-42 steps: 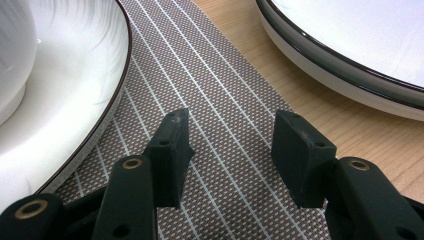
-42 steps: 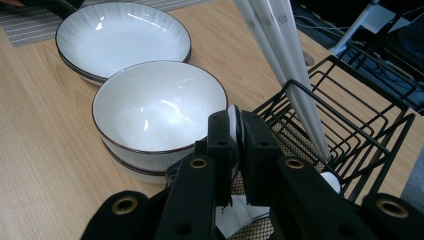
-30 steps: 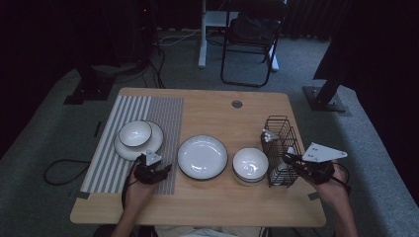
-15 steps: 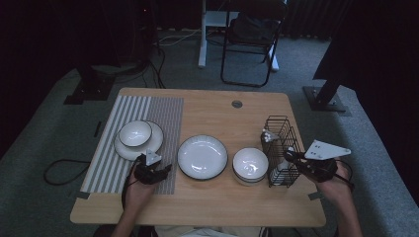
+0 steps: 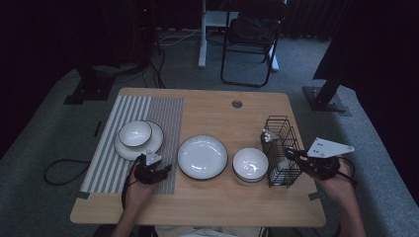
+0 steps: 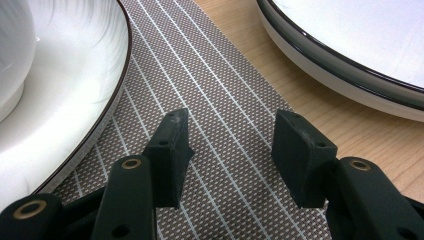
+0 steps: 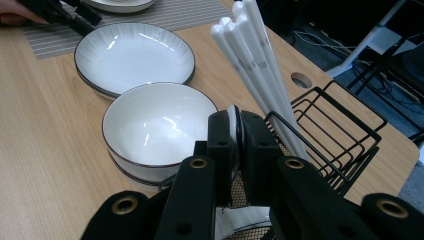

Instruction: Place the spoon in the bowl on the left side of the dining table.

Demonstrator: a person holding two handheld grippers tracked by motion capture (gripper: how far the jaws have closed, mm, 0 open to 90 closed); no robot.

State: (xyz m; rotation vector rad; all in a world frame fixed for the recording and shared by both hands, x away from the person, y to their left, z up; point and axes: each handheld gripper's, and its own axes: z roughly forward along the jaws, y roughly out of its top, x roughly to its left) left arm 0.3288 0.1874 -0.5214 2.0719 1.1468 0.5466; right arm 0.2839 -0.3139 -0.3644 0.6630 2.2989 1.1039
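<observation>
Black wire basket point(image 5: 282, 148) stands near the right edge of the light wooden tabletop point(image 5: 207, 202), holding white plastic utensils with long handles point(image 7: 260, 65) that stick up and lean out of it. Just left of the basket sits a white dark-rimmed ceramic bowl point(image 5: 250, 164), then a white dark-rimmed shallow plate point(image 5: 202, 156) near the middle of the front half. A grey striped woven placemat point(image 5: 163, 113) covers the left part of the tabletop; on it lies a second white plate point(image 5: 148, 144) with a small white bowl point(image 5: 135, 133) sitting in it. A round cable hole point(image 5: 237, 104) lies near the back edge. Basket wires and the upright handles crowd the space in front of the right gripper.

Room is dark: grey carpet floor, black folding chair point(image 5: 249, 39) behind the tabletop, cables on the floor at the left.

Left gripper point(image 6: 227, 145) rests low over the placemat between the 2 plates, jaws wide apart, nothing between them. Right gripper point(image 7: 235, 150) is at the basket's front side, jaws nearly together and pinching a thin white piece point(image 7: 233, 120) edge-on; what that piece is I cannot tell.
</observation>
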